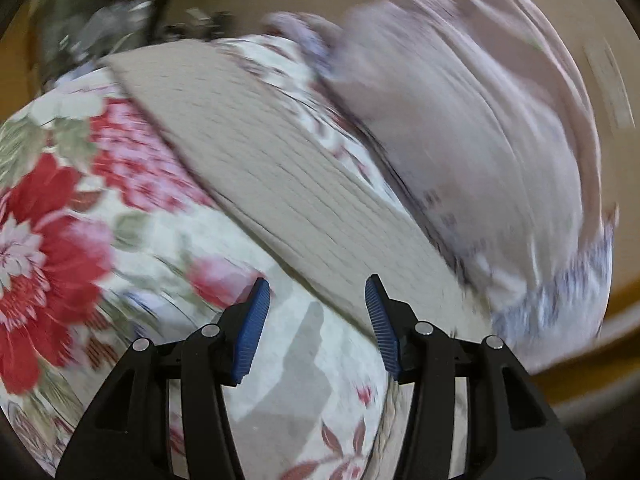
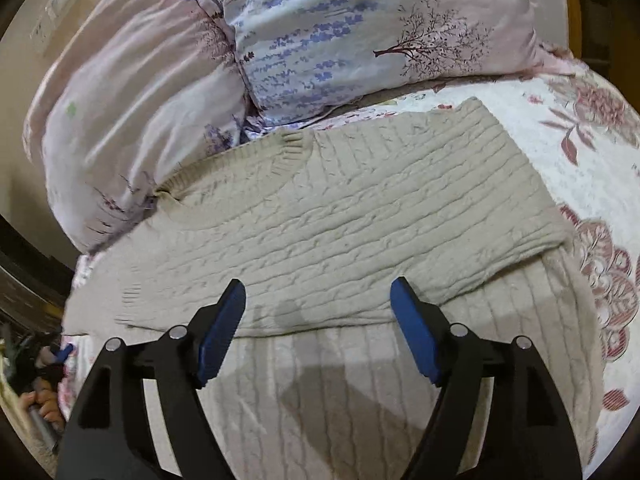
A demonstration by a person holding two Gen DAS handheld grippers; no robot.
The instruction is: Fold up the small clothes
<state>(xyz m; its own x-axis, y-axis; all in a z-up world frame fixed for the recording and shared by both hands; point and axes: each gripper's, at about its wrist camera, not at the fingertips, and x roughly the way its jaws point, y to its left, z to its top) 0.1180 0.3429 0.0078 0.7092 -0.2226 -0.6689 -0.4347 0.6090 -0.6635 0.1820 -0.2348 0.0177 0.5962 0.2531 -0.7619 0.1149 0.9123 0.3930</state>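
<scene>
Beige cable-knit, one sweater (image 2: 340,208) is laid folded on the floral bedspread (image 2: 592,168), long axis left to right, collar left, near two pillows (image 2: 328,32). Both grippers (image 2: 318,312) (image 1: 316,308) are held with jaws apart, nothing between.

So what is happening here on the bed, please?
A person is folding a beige knit sweater on a floral bedspread, using tongs in each hand. One layer is already folded over. The right tongs hang open above the fold, gripping nothing. The left tongs, also open and empty, are off the sweater's edge. Pillows lie behind.
</scene>
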